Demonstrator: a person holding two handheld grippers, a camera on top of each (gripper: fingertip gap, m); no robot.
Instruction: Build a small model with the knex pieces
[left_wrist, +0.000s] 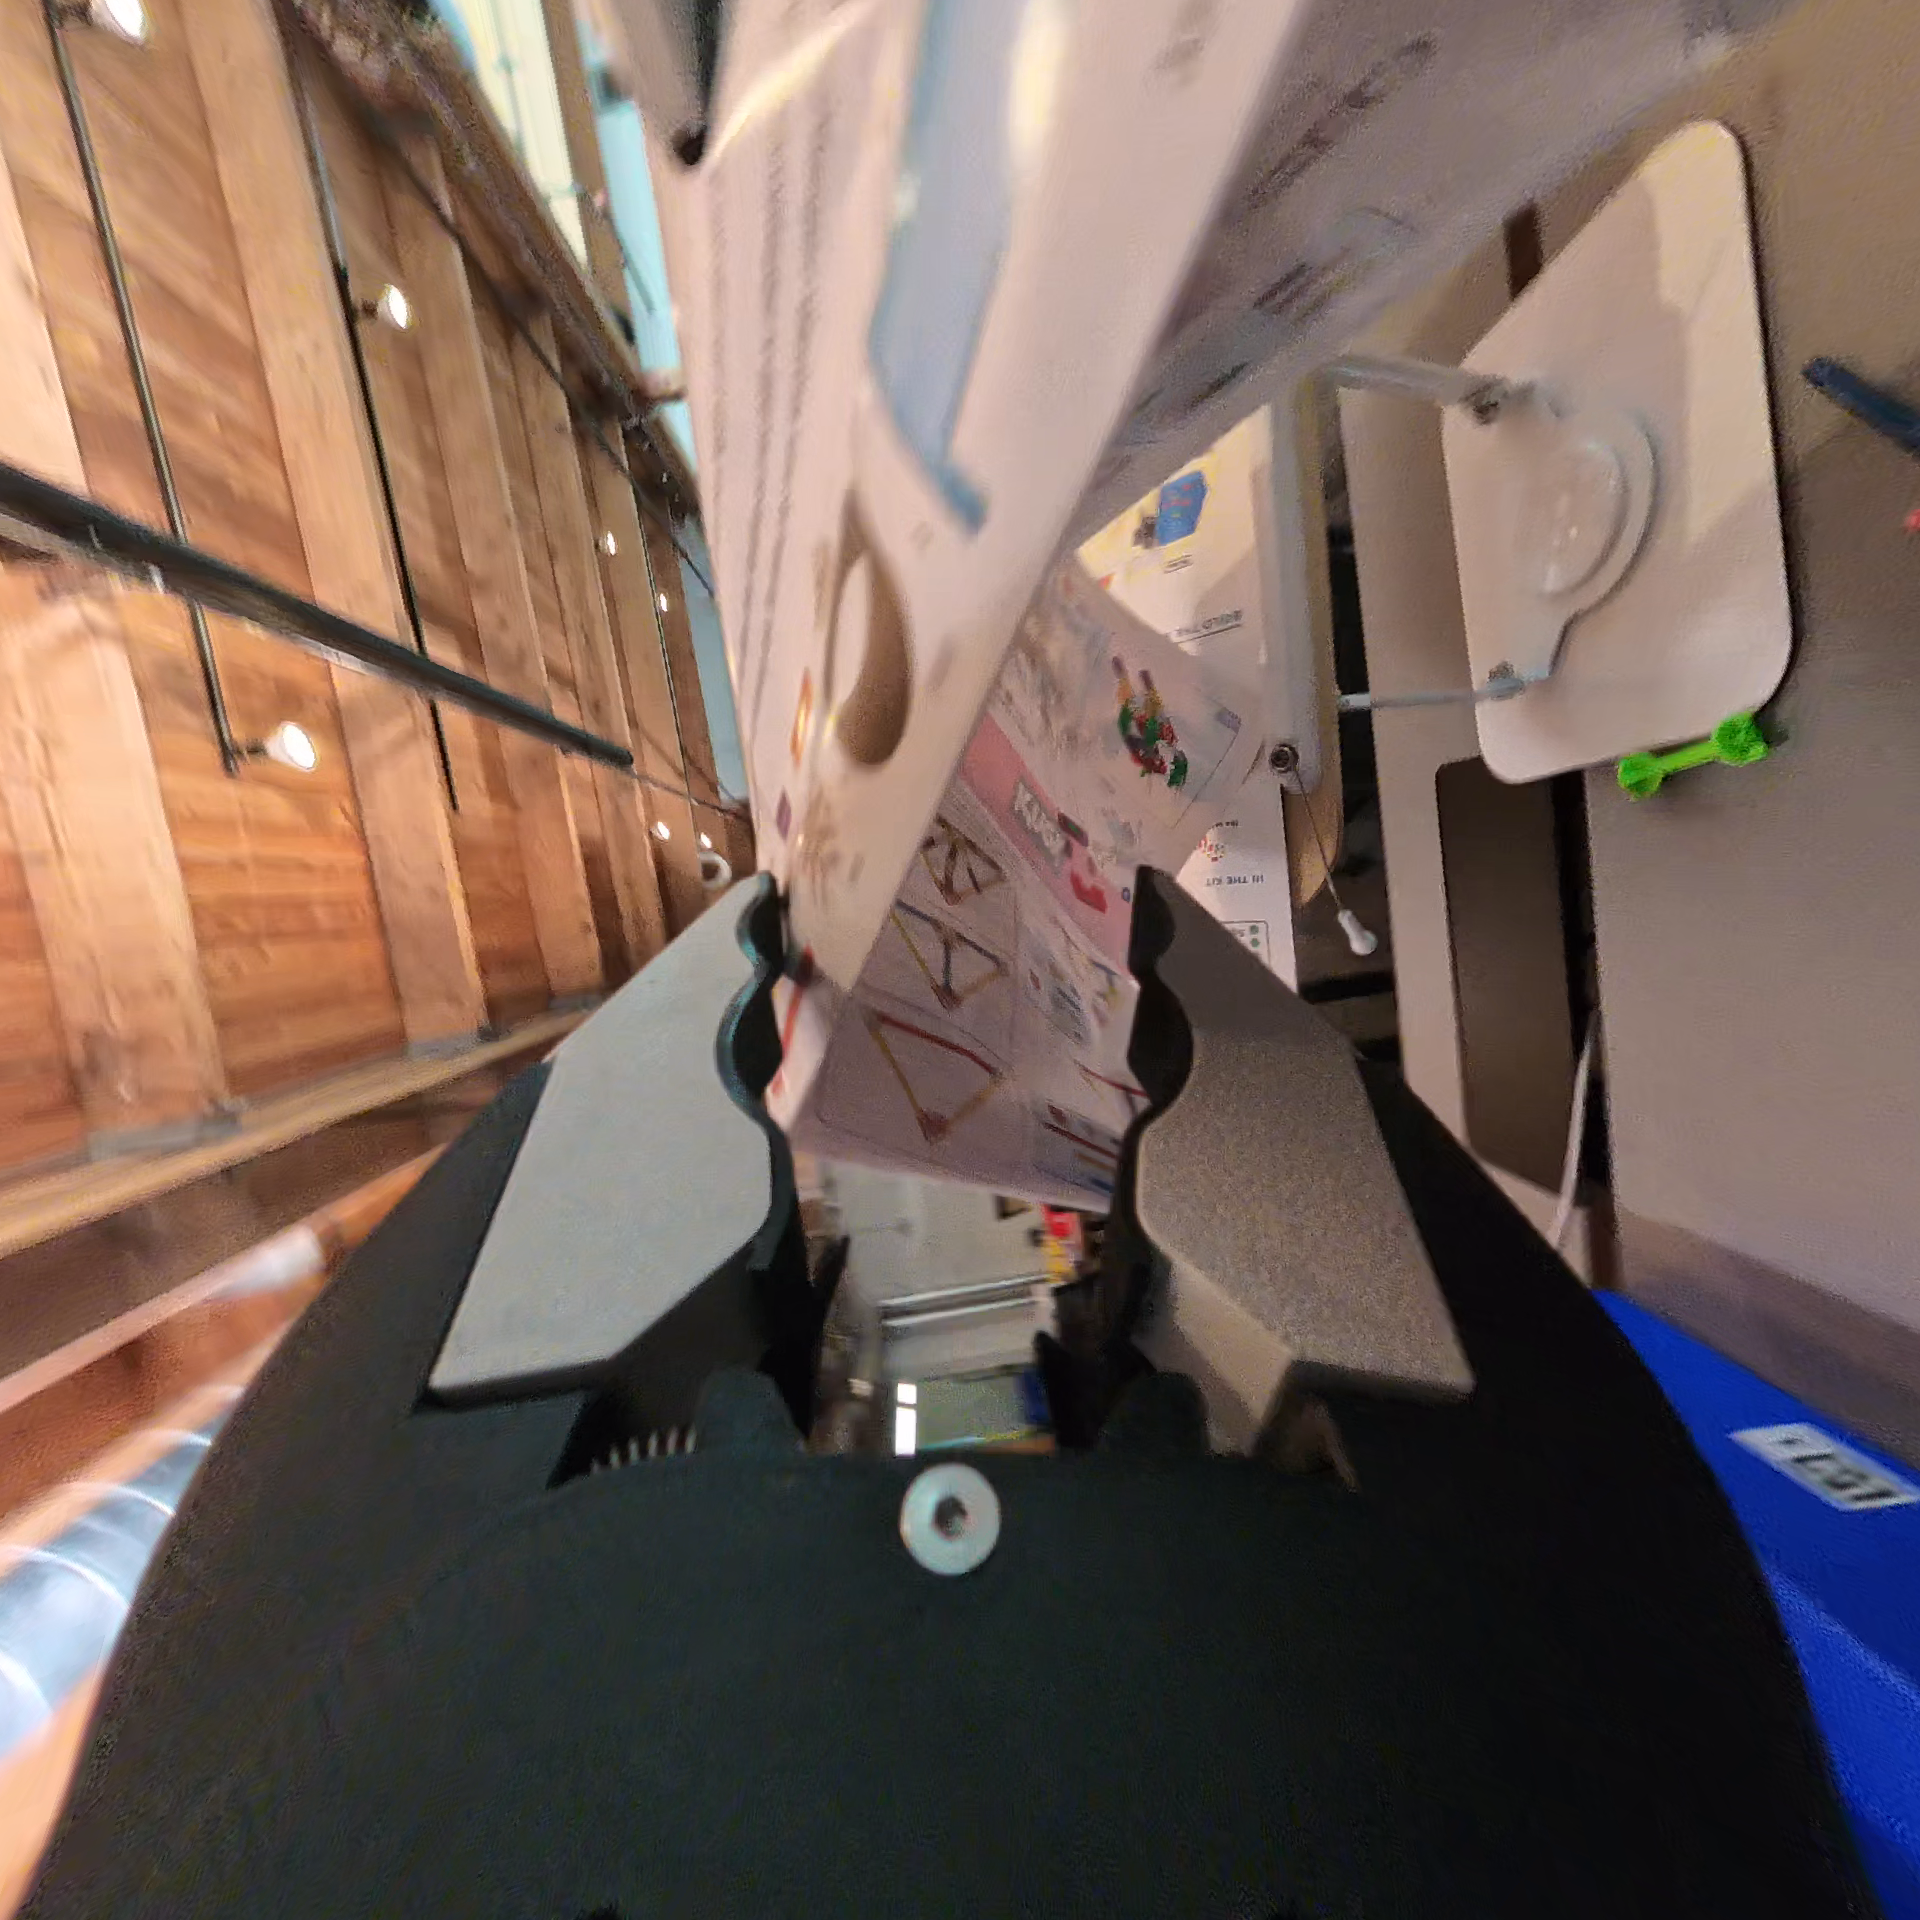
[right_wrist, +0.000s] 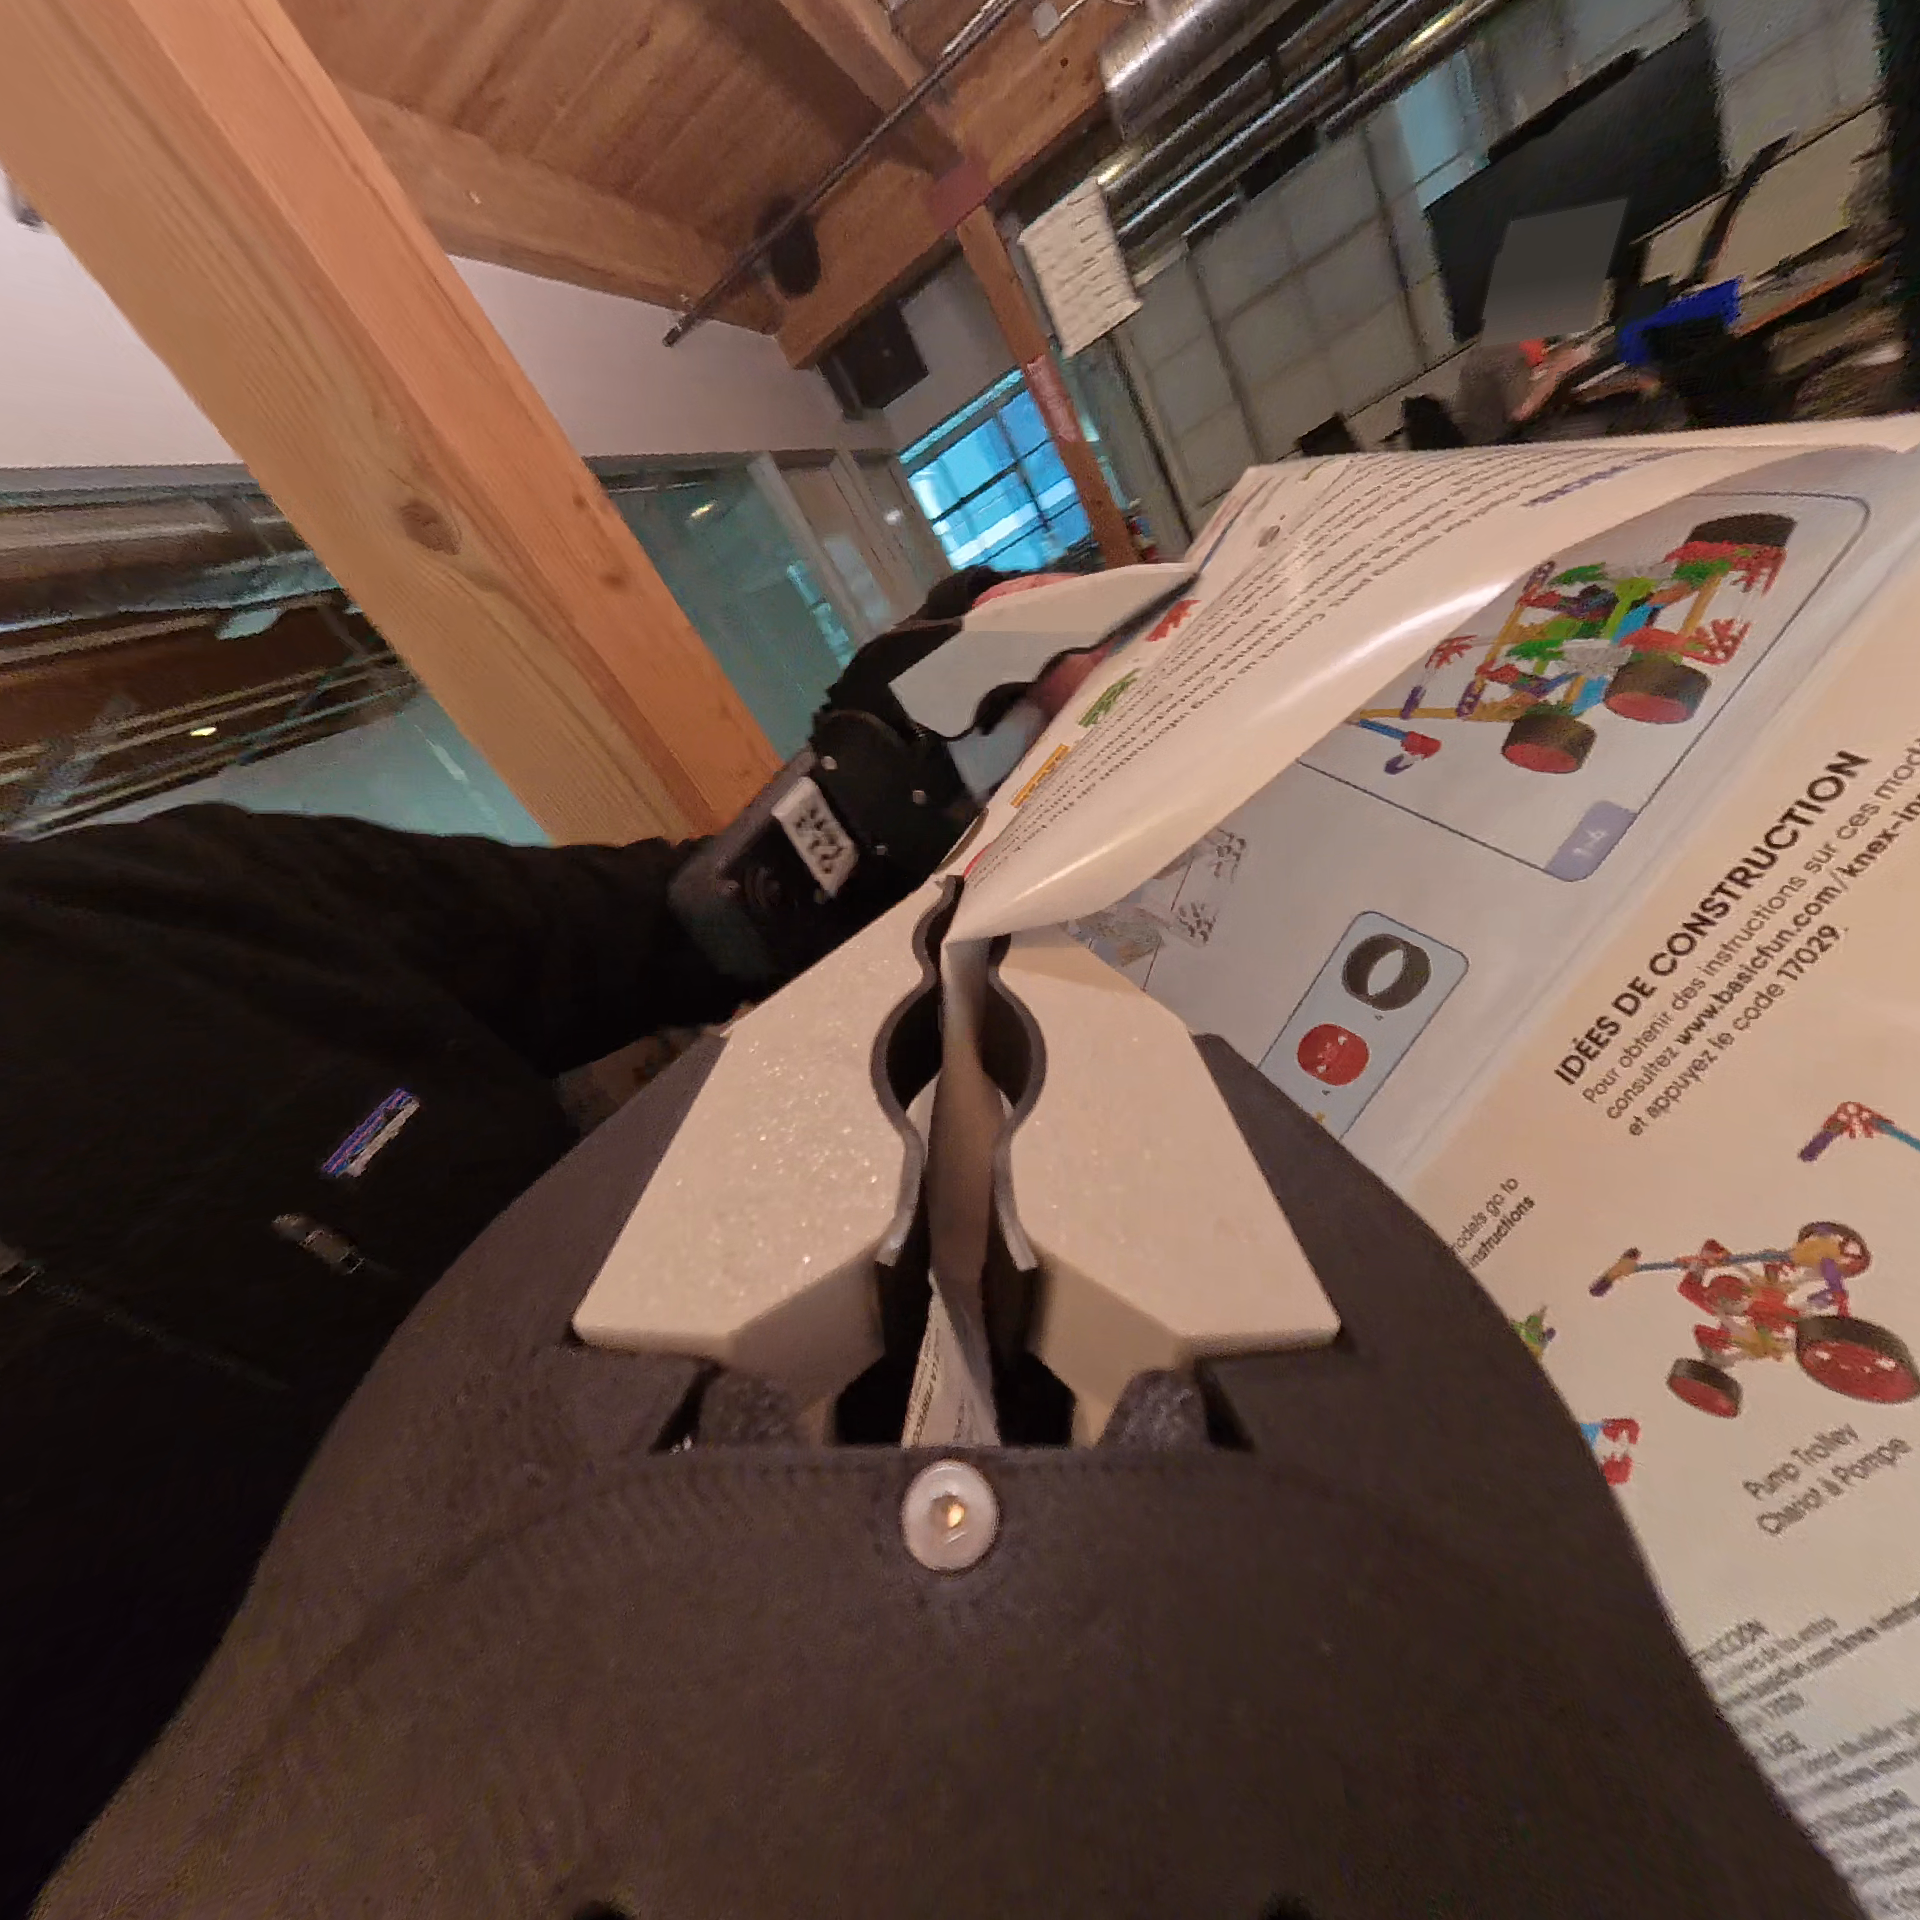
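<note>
A: The right gripper has its jaws pinched tight on the near edge of the printed instruction sheet. I'd keep that pinch steady so the paper doesn't tear at the fold.

B: And the left gripper?

A: Its jaws stand apart, with a blurred flap of the sheet hanging between them; only the left finger seems to touch it. It would need to meet the paper squarely.

B: How does the sheet look?

A: Glossy white, folded, with coloured toy-model pictures, held up in the air between both grippers. A dark sleeve shows on the left.
</note>
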